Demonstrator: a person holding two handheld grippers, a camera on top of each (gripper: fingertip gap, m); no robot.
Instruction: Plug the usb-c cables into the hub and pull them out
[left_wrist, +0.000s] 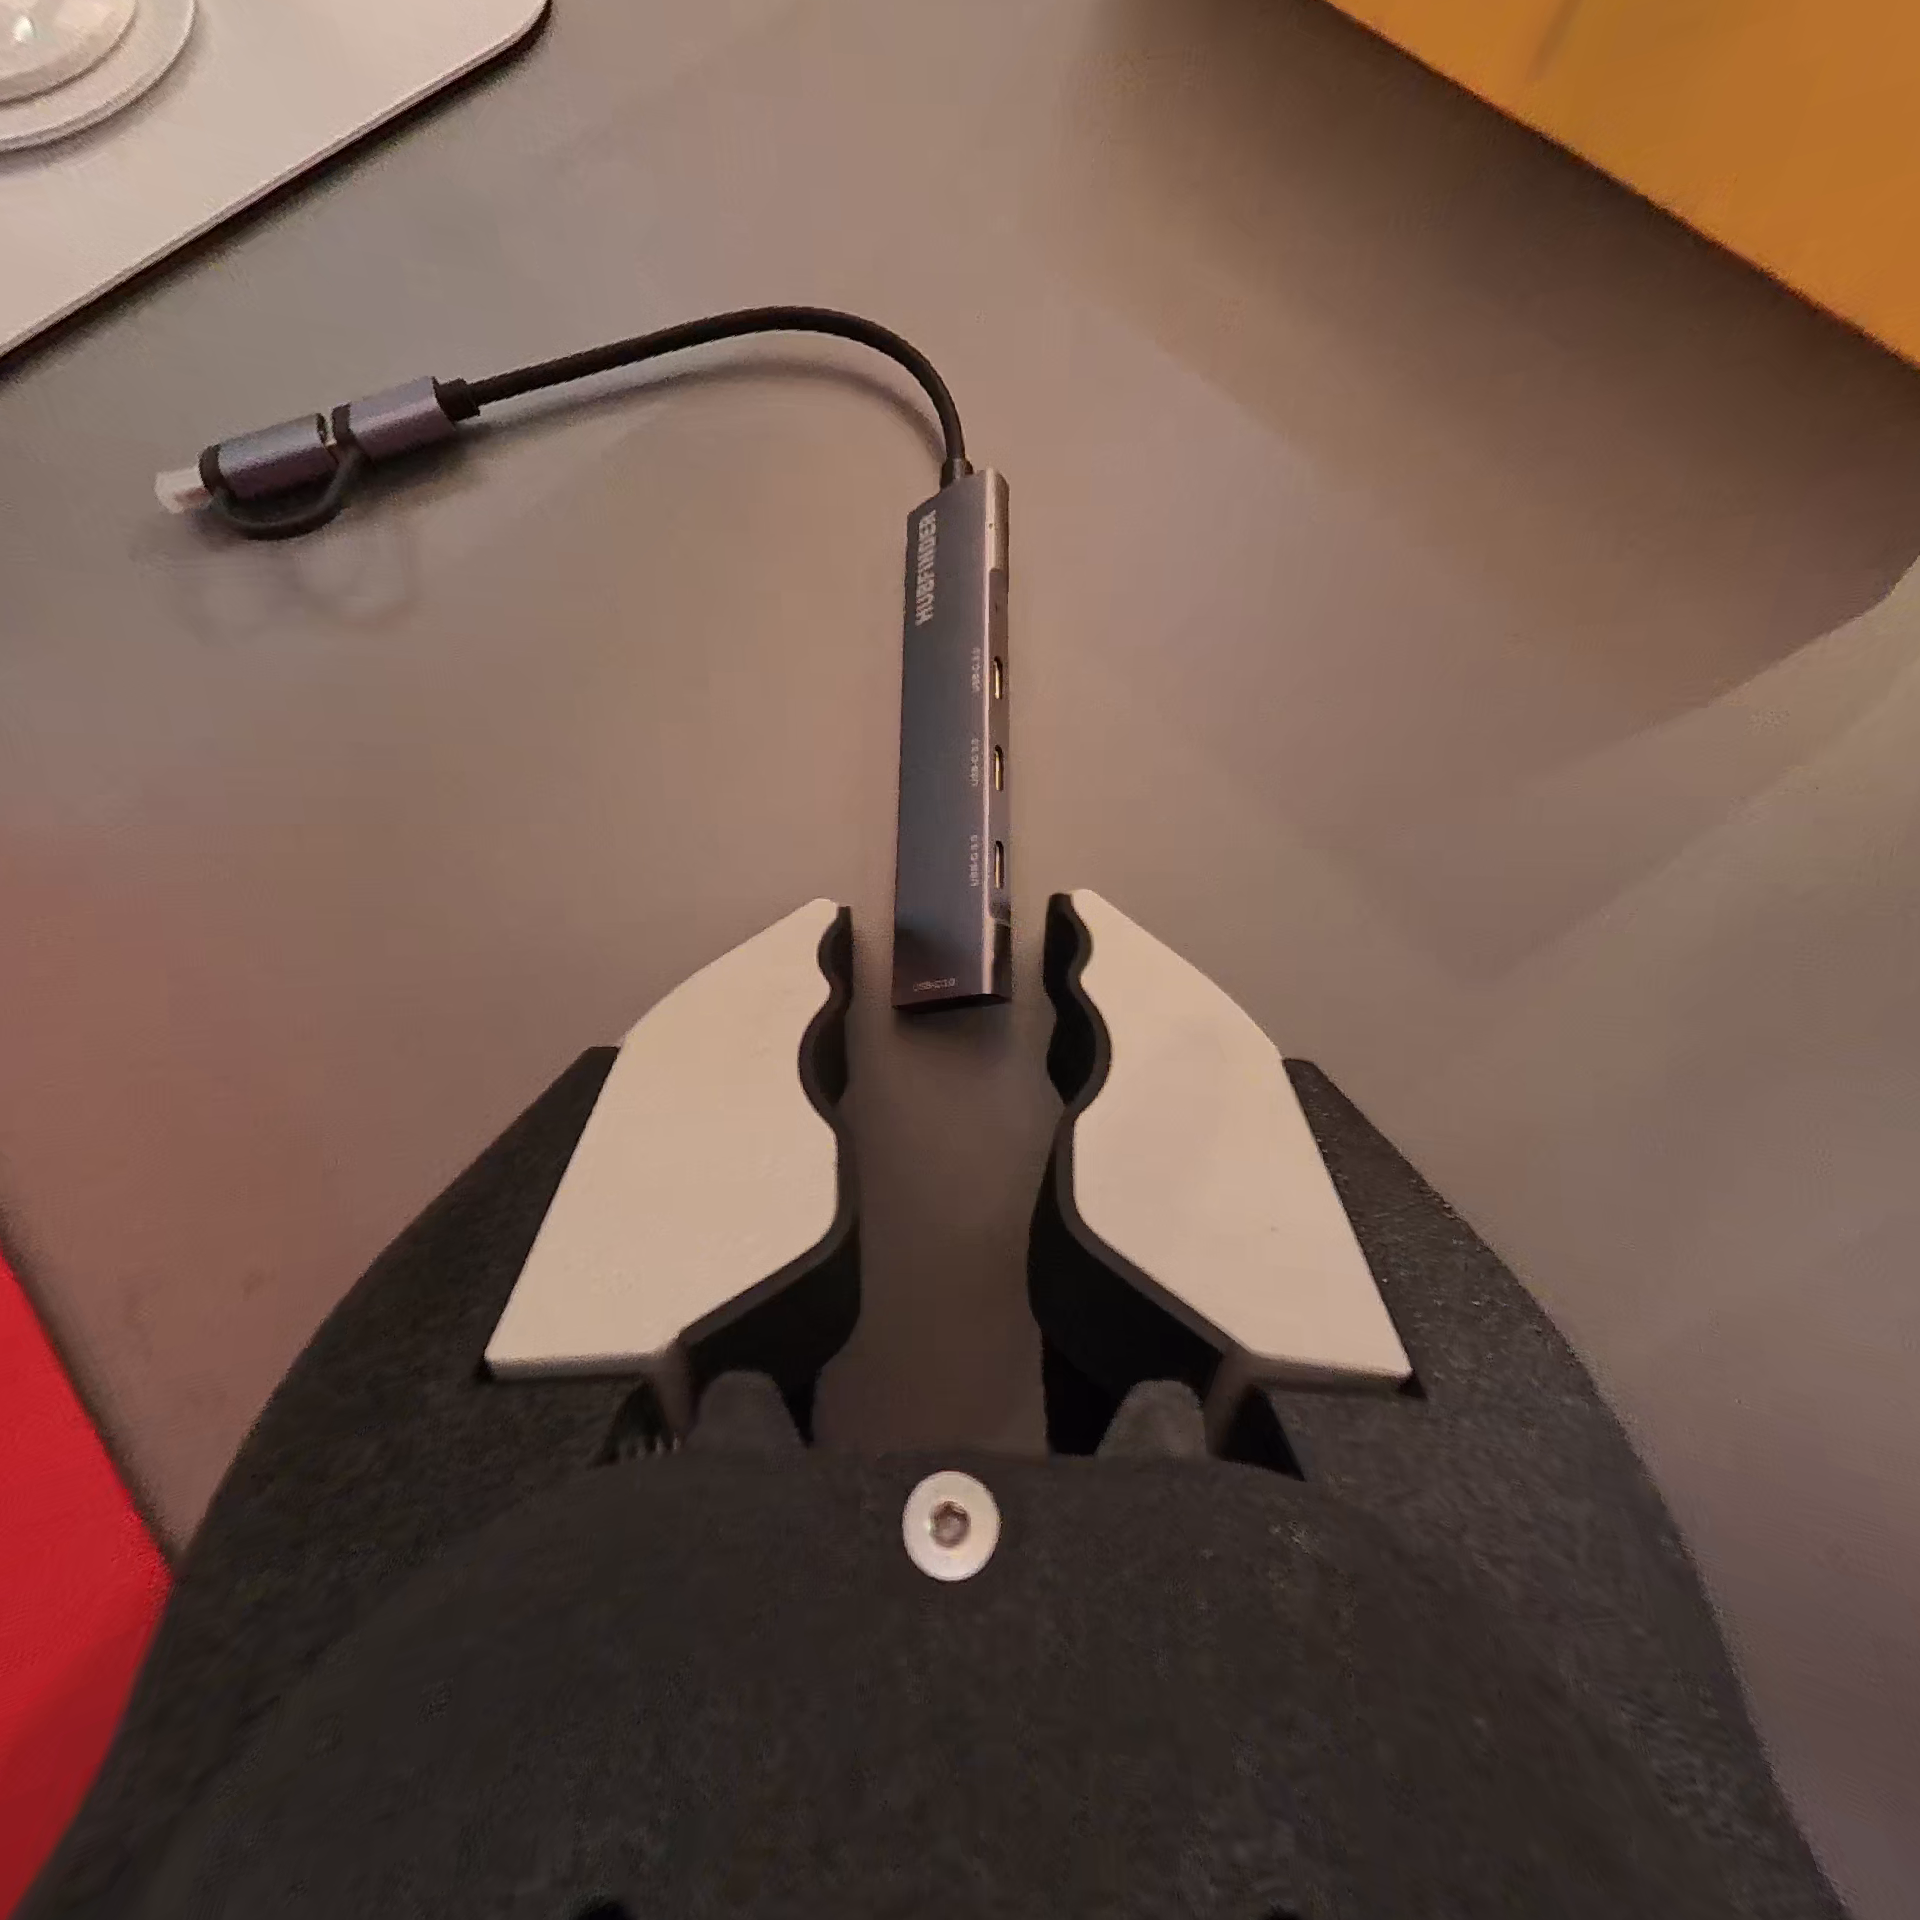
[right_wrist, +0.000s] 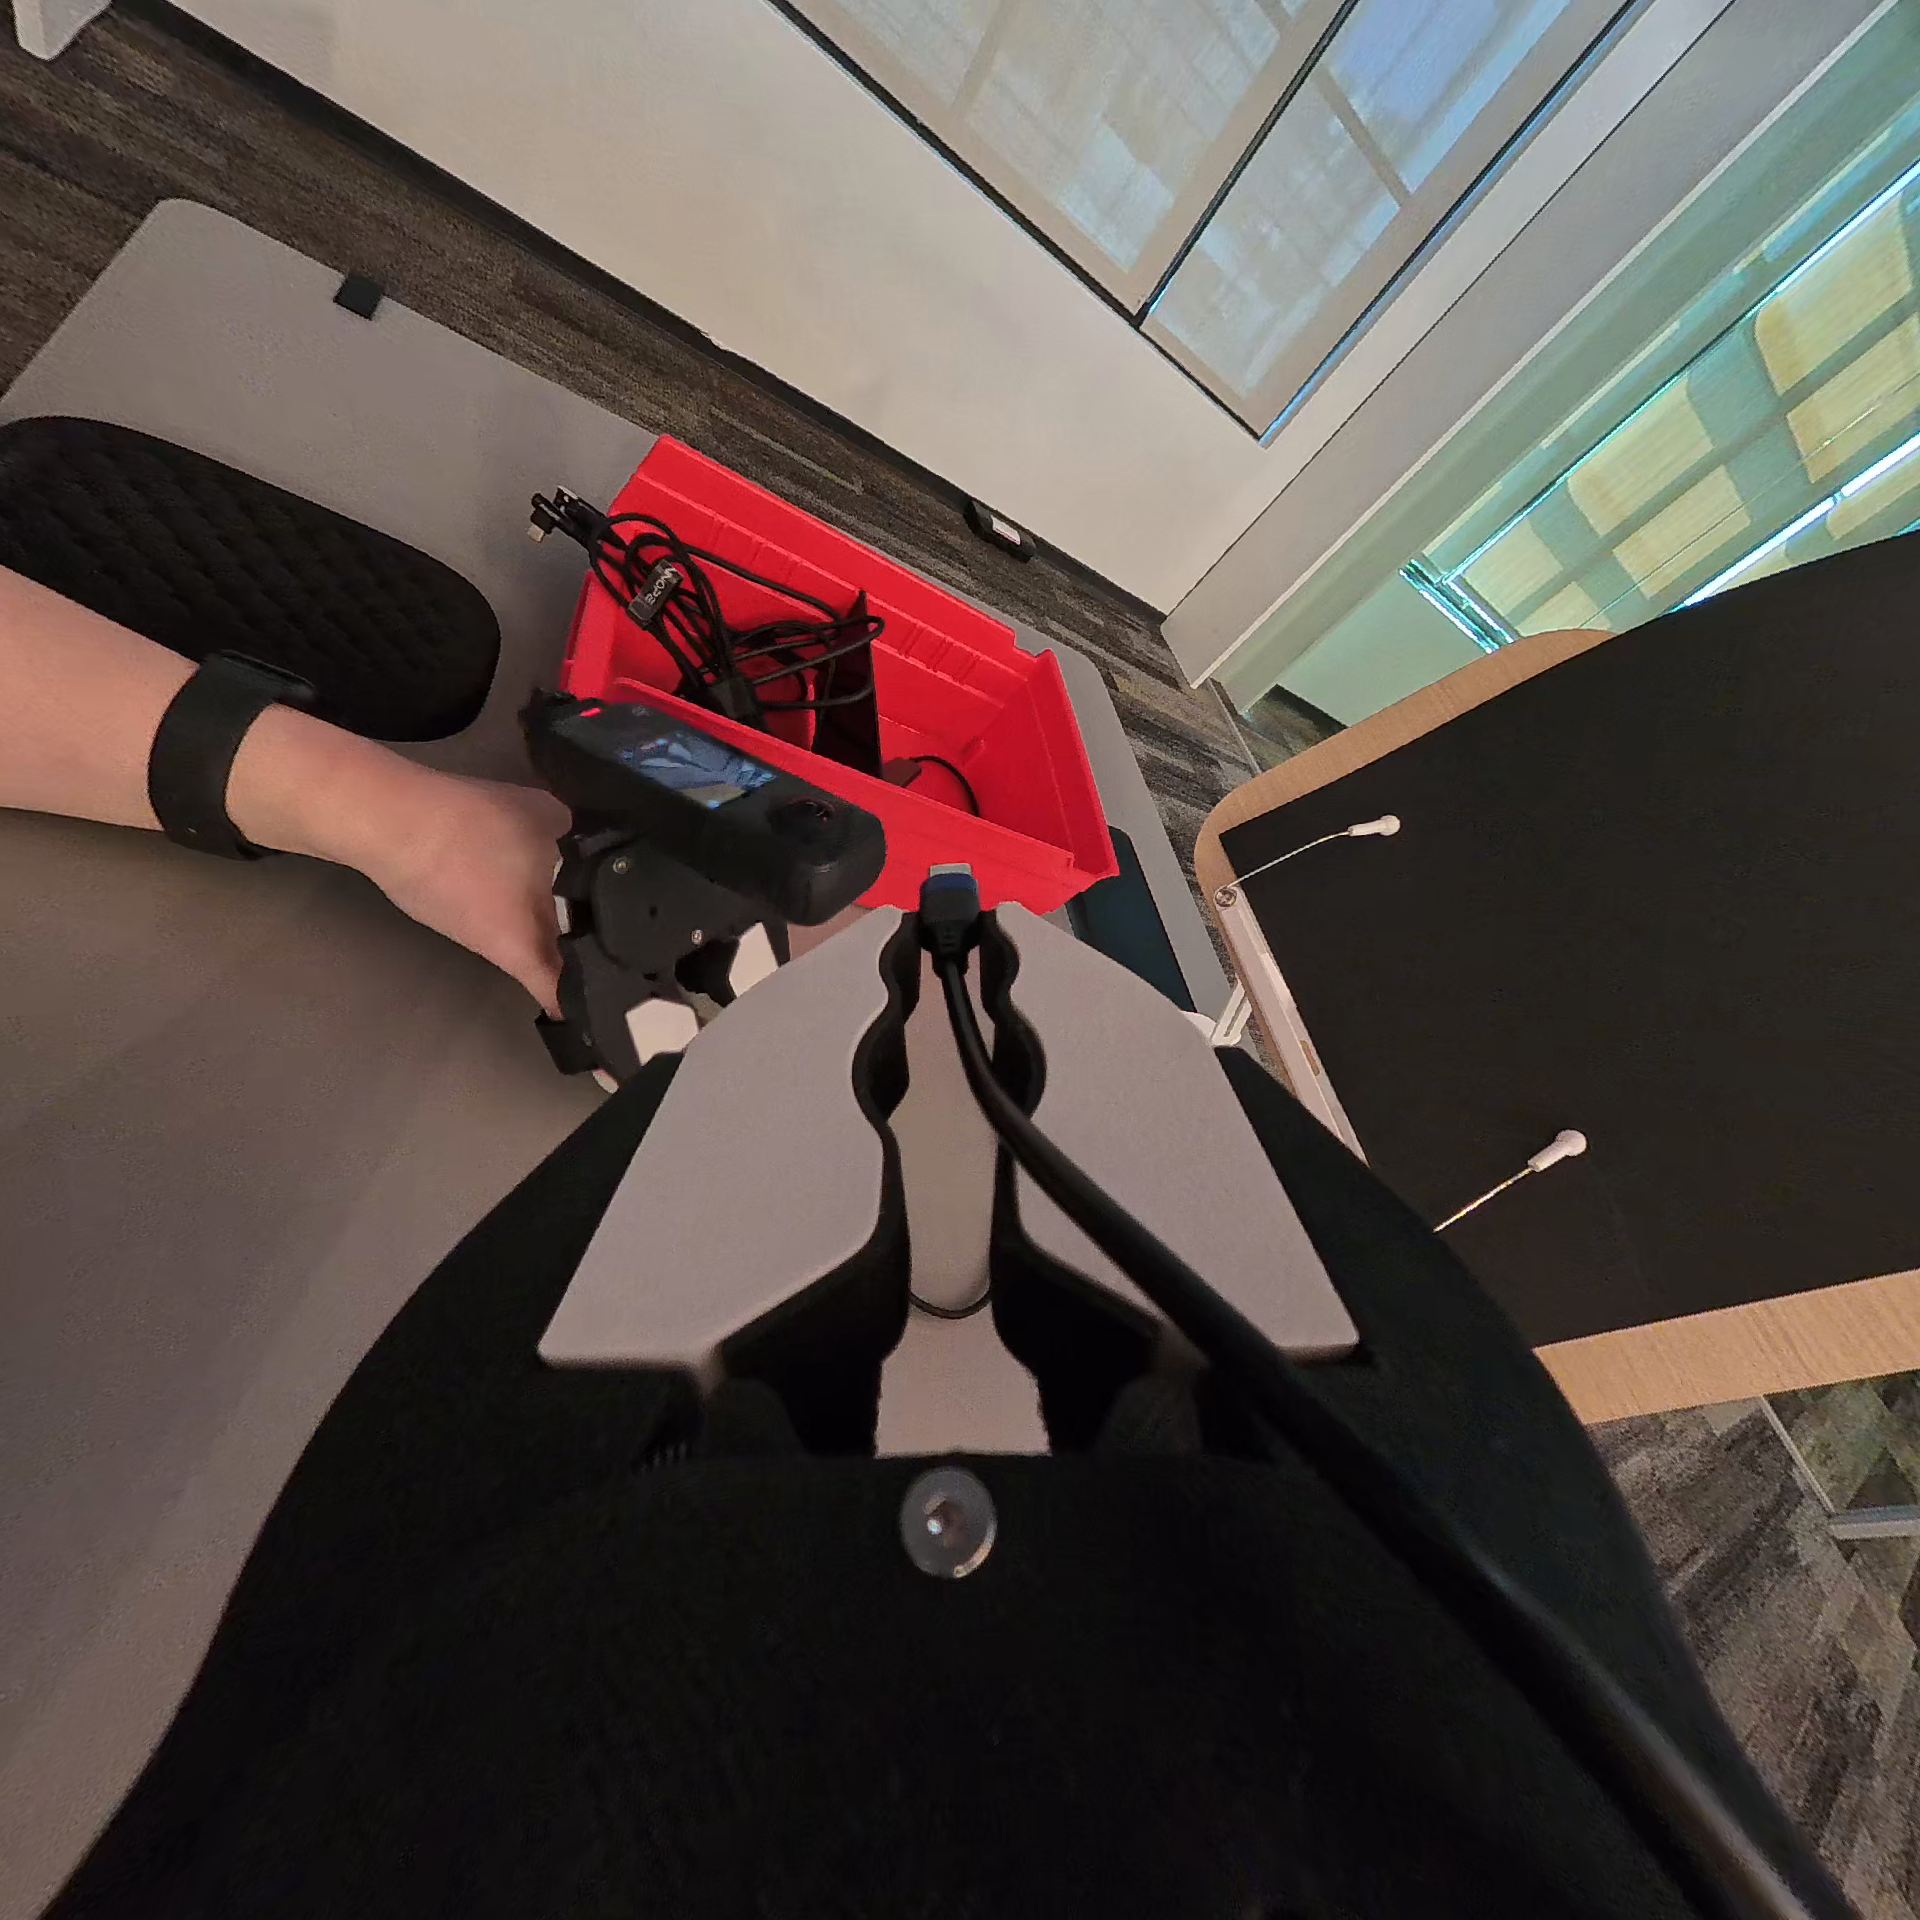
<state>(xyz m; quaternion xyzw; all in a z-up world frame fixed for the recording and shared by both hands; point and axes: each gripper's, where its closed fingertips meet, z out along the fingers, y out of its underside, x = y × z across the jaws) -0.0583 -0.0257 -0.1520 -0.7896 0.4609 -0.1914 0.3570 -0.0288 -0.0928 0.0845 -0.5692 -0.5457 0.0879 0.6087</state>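
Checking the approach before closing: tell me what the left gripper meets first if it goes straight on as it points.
The hub. Its near end already lies between the open fingertips of the left gripper, so going on would slide the fingers along its sides. Height above the table is unclear.

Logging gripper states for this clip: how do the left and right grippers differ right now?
Left gripper is open and empty; right gripper is shut on a cable. The left sits low over the table, fingers either side of the hub end; the right is raised, pointing toward the red bin. Both have grey fingers.
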